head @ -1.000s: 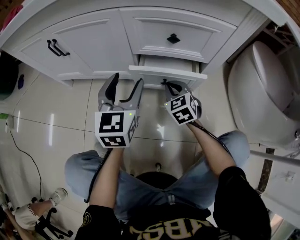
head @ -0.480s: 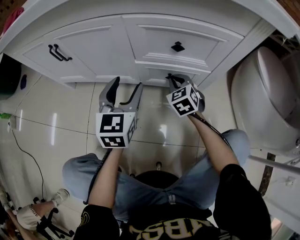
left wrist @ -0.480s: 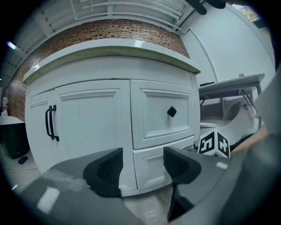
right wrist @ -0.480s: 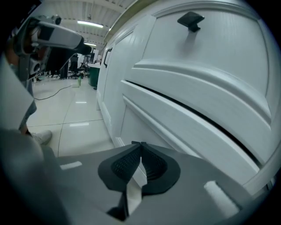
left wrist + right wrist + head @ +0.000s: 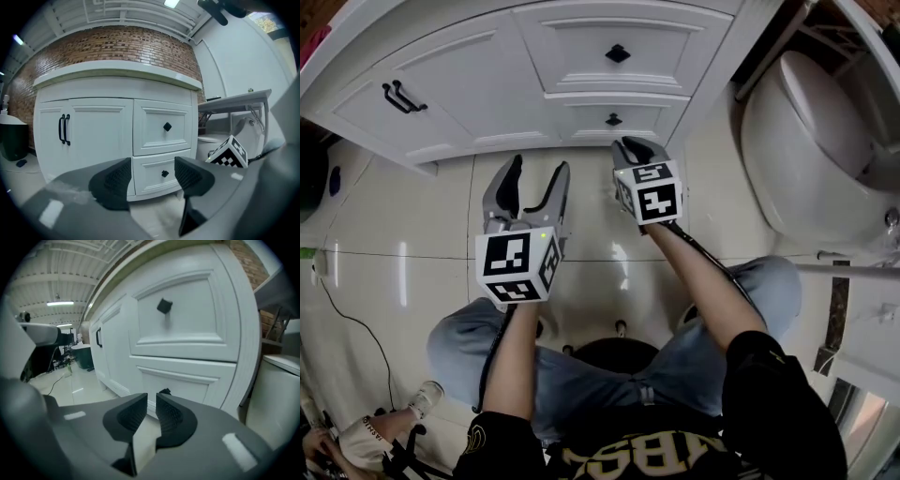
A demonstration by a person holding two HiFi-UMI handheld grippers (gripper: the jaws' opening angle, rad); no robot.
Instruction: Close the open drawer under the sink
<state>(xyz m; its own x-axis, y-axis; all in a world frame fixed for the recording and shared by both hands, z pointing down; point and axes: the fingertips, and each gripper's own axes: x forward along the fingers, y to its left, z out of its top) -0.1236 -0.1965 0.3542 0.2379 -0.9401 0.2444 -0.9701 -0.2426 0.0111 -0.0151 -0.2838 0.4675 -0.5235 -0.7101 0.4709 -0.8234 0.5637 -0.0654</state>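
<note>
Looking down from the head view, the lower drawer (image 5: 581, 117) under the sink is already pushed in. Its front sits flush with the white cabinet (image 5: 469, 84), right below the upper drawer (image 5: 581, 47). Its small black knob (image 5: 614, 119) is in the middle of the panel.

The right gripper (image 5: 635, 150) hangs just in front of that lower drawer, tilted a bit downward. In the right gripper view the knob peeks out just past the tip of one pad. The jaws are only a sliver apart and opening, with nothing between the ribbed pads, so it isn't grasping anything (it's near the knob but not on it).

The left gripper (image 5: 534, 178) is off to the side over the glossy floor tiles (image 5: 394, 225), a little further back from the cabinet. Its jaws are released wide and empty. In its own view you look straight through the gap at the closed drawer front, with the right gripper's marker cube (image 5: 229, 152) showing at the right edge.

A cabinet door with paired black handles (image 5: 398, 97) is left of the drawers, and a white toilet (image 5: 806, 141) stands beside the cabinet on the right. The person's knees in jeans (image 5: 469, 337) fill the bottom of the head view. A brick wall (image 5: 117, 47) rises behind the countertop in the left gripper view.
</note>
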